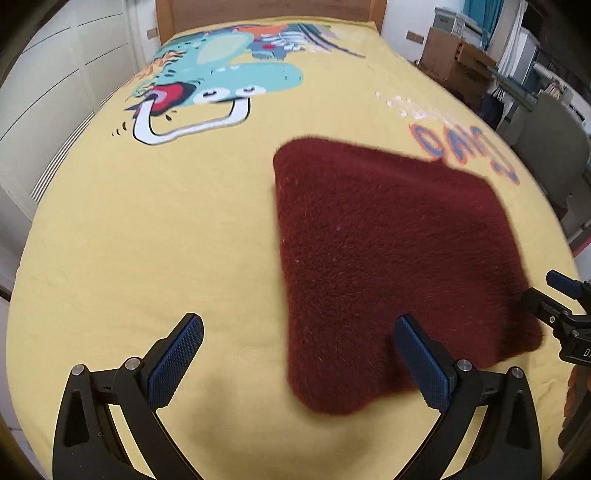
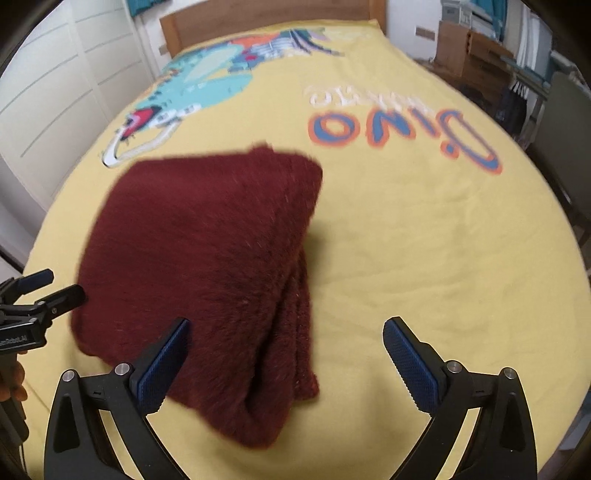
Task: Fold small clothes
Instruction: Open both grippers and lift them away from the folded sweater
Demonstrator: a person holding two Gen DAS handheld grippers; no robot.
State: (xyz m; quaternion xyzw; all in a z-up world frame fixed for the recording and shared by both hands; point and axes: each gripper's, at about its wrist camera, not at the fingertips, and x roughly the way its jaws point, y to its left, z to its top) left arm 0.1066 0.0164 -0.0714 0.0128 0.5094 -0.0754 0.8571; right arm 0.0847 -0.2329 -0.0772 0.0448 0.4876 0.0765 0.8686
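Nearest us, our left gripper (image 1: pixel 299 354) is spread wide and holds nothing, its right pad (image 1: pixel 421 363) overlapping the near left edge of the dark red fuzzy garment (image 1: pixel 388 258); our right gripper (image 2: pixel 286 358) is likewise wide apart and empty, straddling the garment's near right corner. The garment sits on the yellow bedspread (image 1: pixel 166 240), at 1 o'clock from the left wrist view and 11 o'clock from the right one, already doubled into a thick squarish pad with stacked layers showing on its right edge. We judge the fold is essentially done, grippers released; next call is either a last half-fold or a tidy-up, needing a pinch through all layers at the near edge, since the thick pile may slip. Farther out at 11 o'clock is the dinosaur print (image 1: pixel 221 85), lettering (image 2: pixel 402 129) at 1 o'clock, then the wooden headboard (image 1: pixel 266 13) at 12. Boxes and furniture (image 1: pixel 458 55) at 2 o'clock, off the bed, not in our way.
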